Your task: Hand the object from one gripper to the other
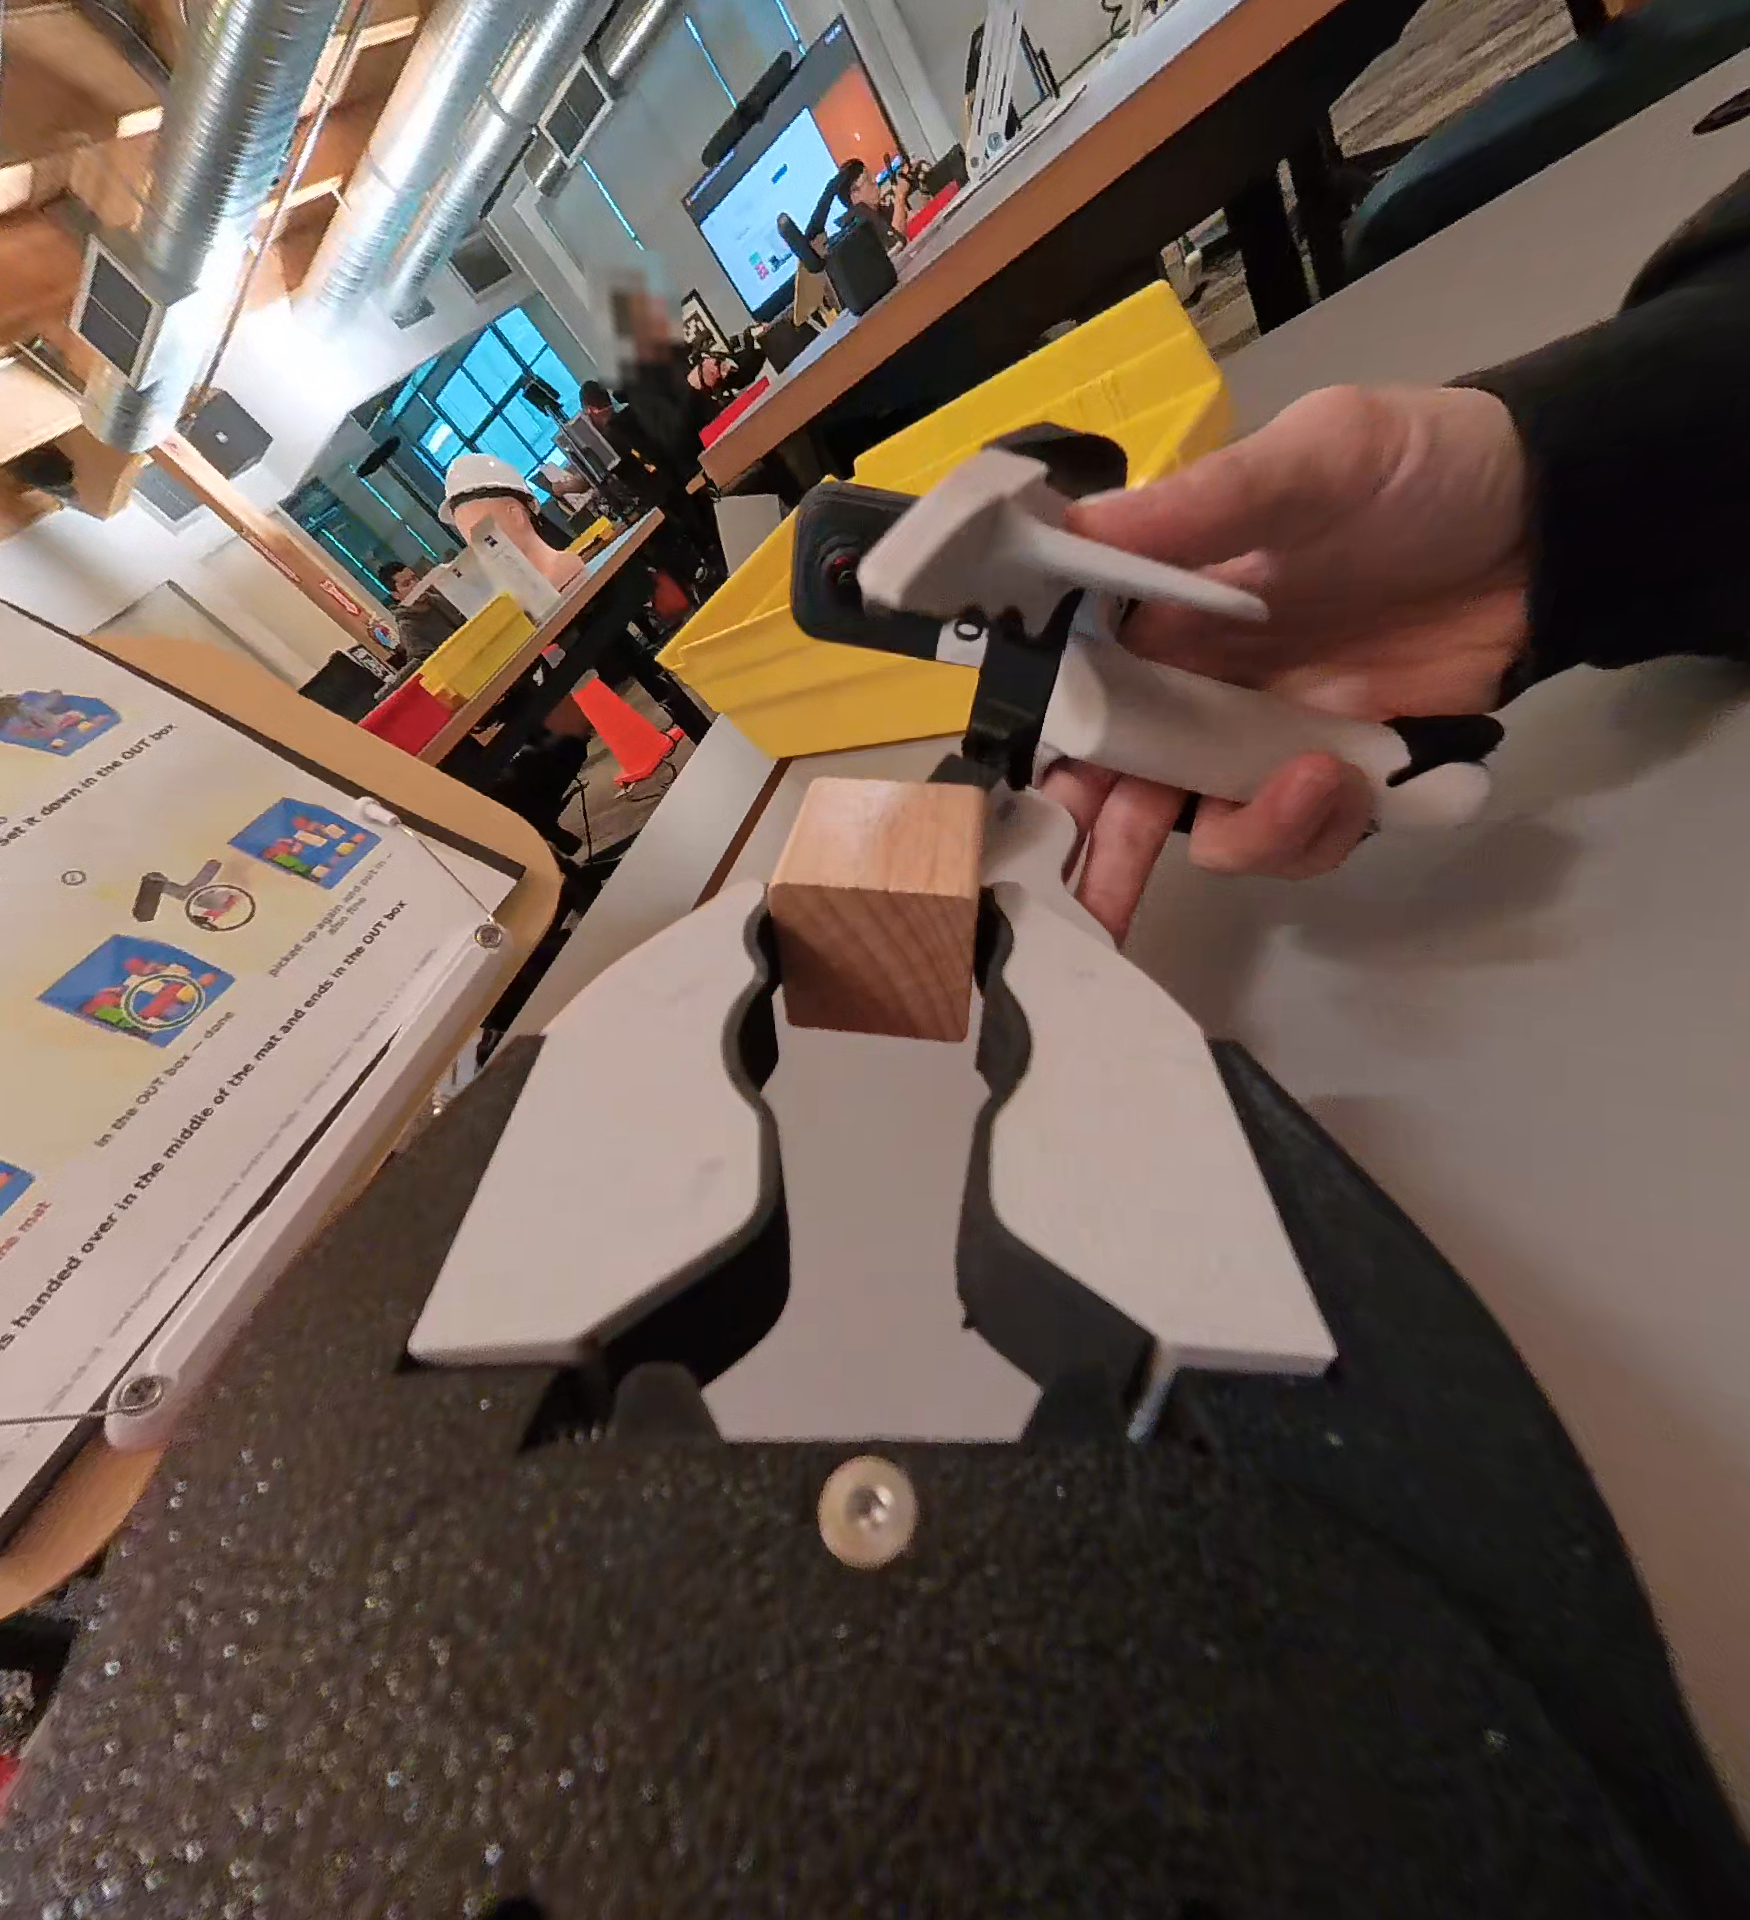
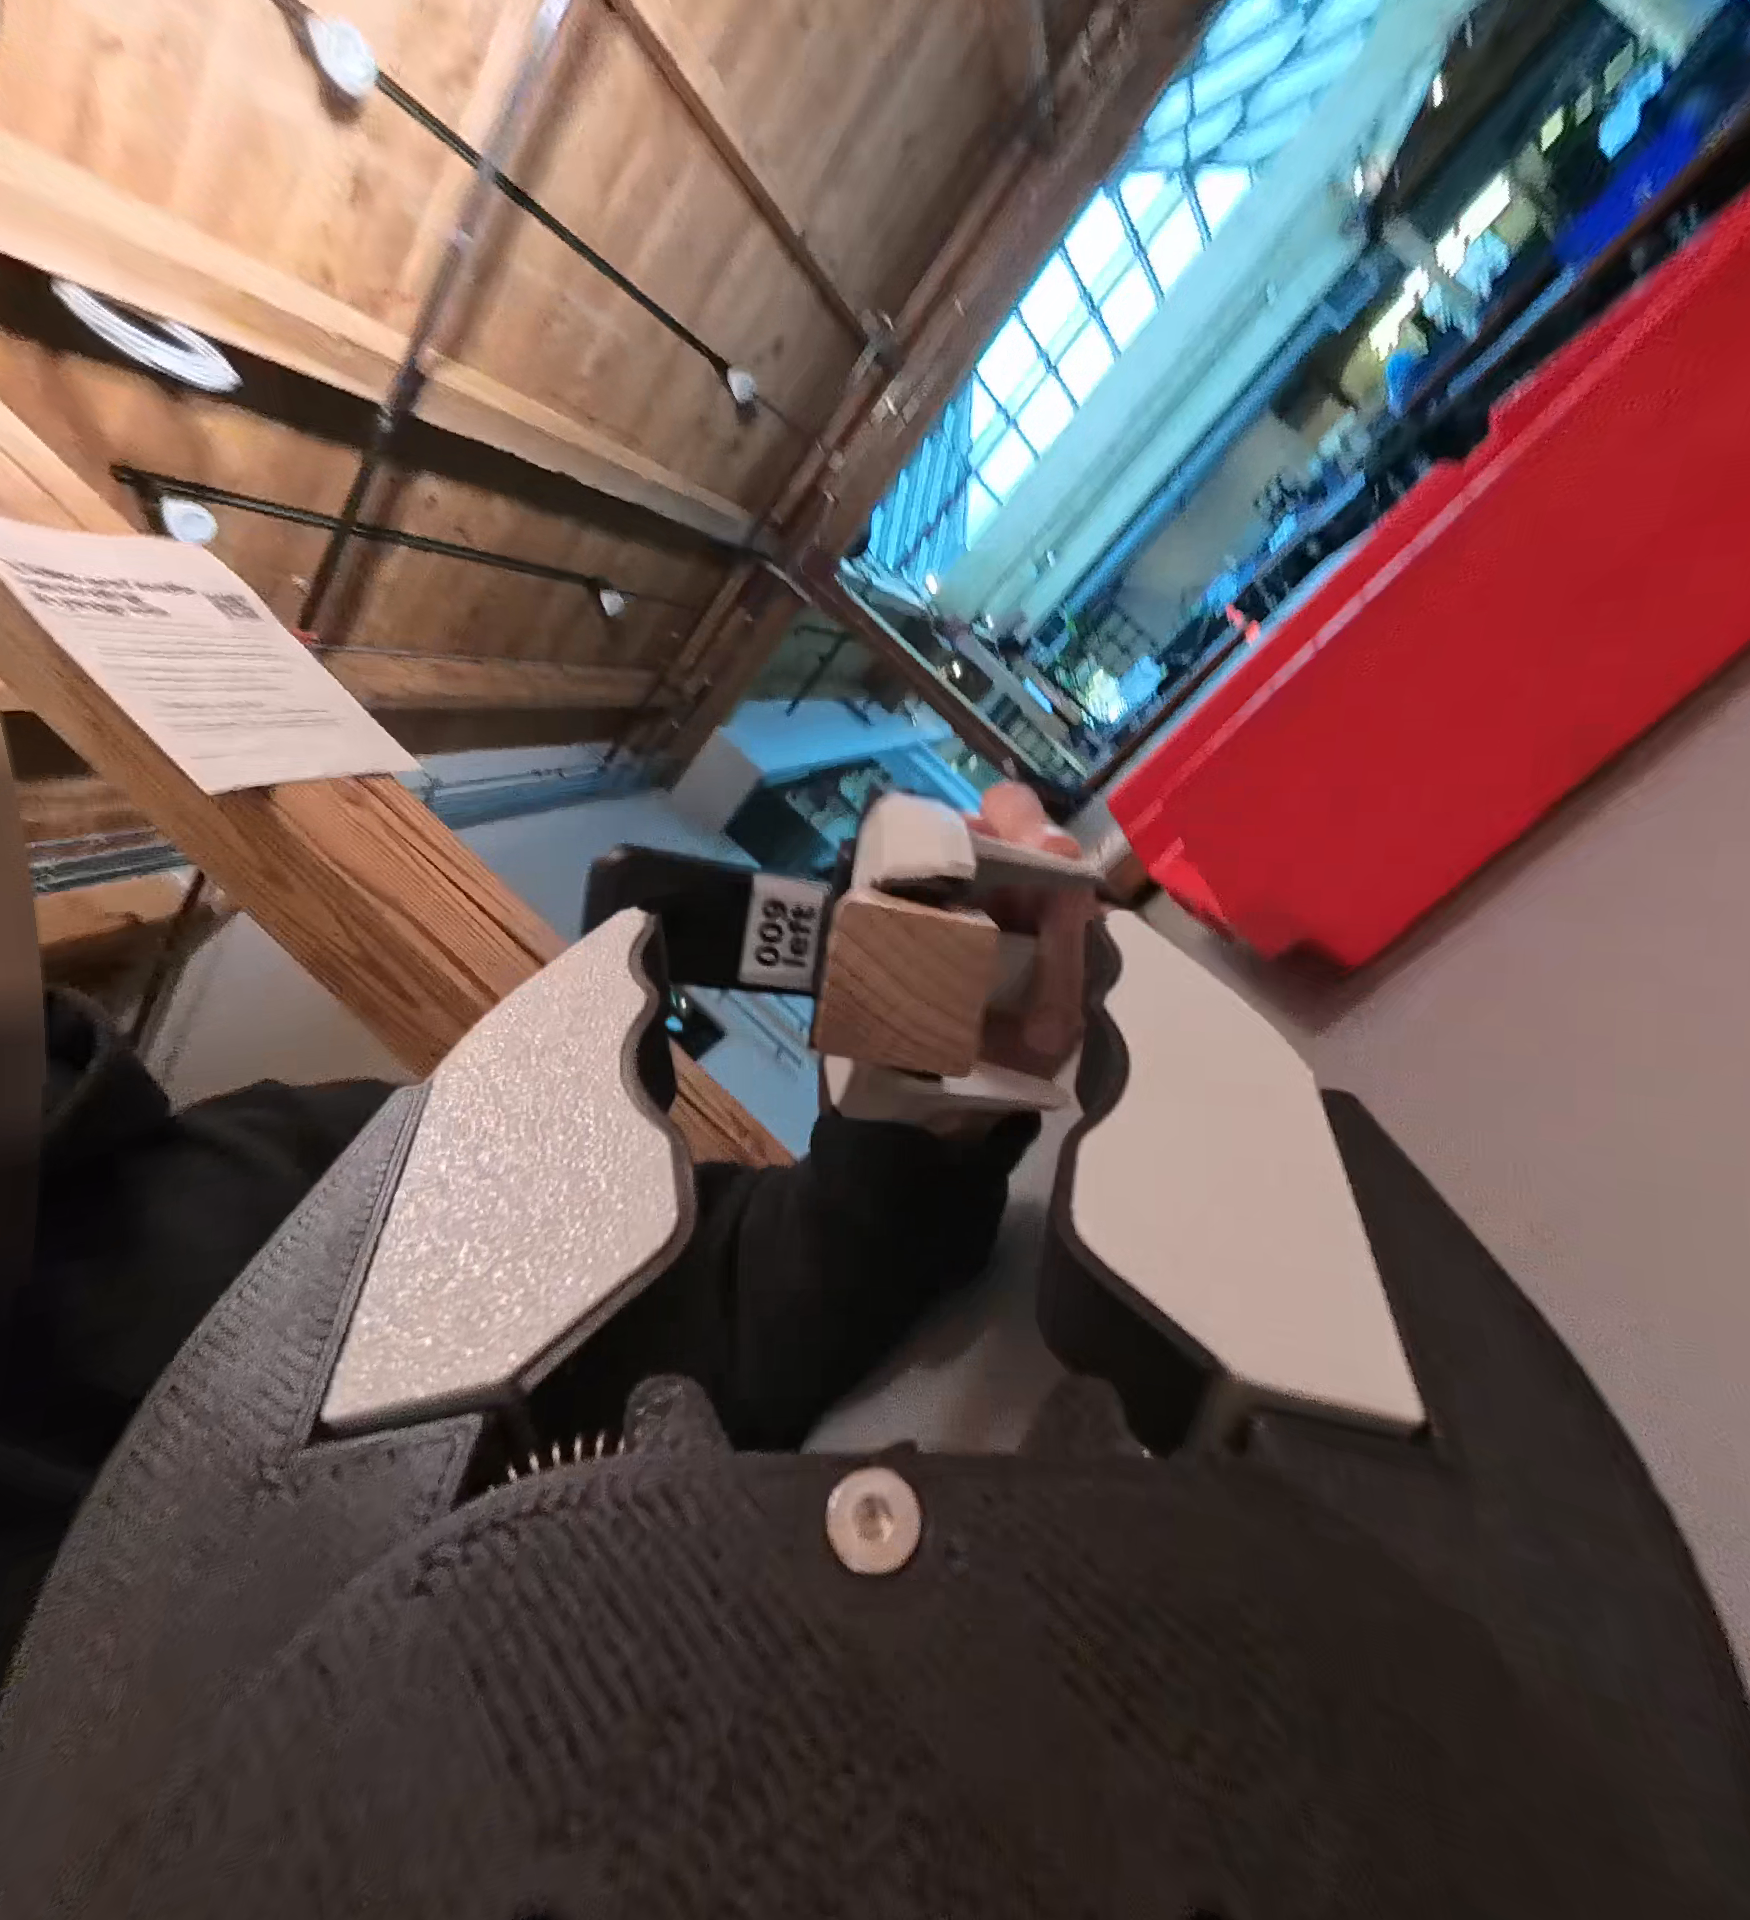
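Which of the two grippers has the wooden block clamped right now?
The left gripper: its fingers press both sides of the wooden block. The right gripper stands wide open around the block without pinching it.

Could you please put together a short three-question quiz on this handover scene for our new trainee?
1. True or false: the left tongs are shut on the wooden block.
2. Which colour is the bin behind the right tongs in the left wrist view? A) yellow B) green C) black
3. Fill in: in the right wrist view, the right tongs stand ____ around the block, with a clear gap on one side.

Key
1. True: both pads press its sides.
2. A.
3. Open: they have not yet gripped it.
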Motion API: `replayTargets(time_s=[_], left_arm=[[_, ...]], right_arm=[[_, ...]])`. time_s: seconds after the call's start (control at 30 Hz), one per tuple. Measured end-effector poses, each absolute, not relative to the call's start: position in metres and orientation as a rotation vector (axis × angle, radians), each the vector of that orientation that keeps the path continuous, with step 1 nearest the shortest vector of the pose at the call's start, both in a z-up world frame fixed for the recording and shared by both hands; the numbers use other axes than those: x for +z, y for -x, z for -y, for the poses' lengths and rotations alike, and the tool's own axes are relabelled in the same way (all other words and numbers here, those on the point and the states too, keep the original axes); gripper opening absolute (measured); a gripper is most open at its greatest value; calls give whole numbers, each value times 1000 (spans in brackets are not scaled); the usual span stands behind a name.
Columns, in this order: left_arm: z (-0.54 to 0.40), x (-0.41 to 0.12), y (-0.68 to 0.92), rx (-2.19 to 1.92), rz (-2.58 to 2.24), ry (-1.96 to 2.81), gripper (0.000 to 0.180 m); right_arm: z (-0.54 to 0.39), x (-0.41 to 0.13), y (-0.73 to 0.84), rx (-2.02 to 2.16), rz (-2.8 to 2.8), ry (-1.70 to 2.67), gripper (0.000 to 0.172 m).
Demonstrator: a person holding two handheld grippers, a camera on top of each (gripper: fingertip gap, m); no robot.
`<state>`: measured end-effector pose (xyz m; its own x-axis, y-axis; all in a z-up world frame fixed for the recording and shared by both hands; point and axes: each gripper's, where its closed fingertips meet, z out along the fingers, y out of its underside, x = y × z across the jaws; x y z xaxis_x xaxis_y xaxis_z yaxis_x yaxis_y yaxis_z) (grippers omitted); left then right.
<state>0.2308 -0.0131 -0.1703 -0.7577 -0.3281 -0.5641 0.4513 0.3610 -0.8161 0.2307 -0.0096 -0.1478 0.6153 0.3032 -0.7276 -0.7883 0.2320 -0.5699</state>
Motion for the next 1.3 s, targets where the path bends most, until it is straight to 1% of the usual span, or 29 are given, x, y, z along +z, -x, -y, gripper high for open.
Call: replayTargets(time_s=[0.07,0.1,0.23,0.43,0.6,0.7,0.77,0.87,0.97,1.03,1.13,1.2,1.3], left_arm=[[13,-174,-229,-1452,-1942,-109,35],[13,-176,-228,-1442,-1943,-114,35],[16,-186,-224,-1428,-1972,-149,34],[20,-189,-222,-1438,-1971,-156,34],[20,-193,-225,-1445,-1998,-95,35],[16,-183,-228,-1533,-1956,16,40],[10,-180,-235,-1560,-1942,104,37],[0,-183,-247,-1555,-1951,230,32],[-3,-192,-254,-1545,-1998,331,32],[-4,-198,-257,-1513,-2021,343,32],[-2,-209,-256,-1451,-2073,309,32],[2,-214,-254,-1427,-2099,278,30],[5,-223,-251,-1365,-2149,235,27]], right_arm=[[0,-161,-225,811,-546,1187,78],[-4,-165,-222,814,-544,1220,81],[-11,-168,-213,873,-531,1248,78],[-12,-176,-207,921,-510,1290,35],[-12,-182,-209,867,-549,1377,35],[-3,-167,-216,787,-534,1339,35],[17,-149,-230,634,-533,1289,35],[75,-141,-274,98,-663,1325,35],[188,-148,-314,-560,-1008,1356,35],[269,-158,-317,-854,-1257,1328,35],[354,-185,-307,-1050,-1536,1345,35],[378,-199,-304,-1080,-1628,1364,35],[392,-218,-301,-1114,-1719,1451,35]])
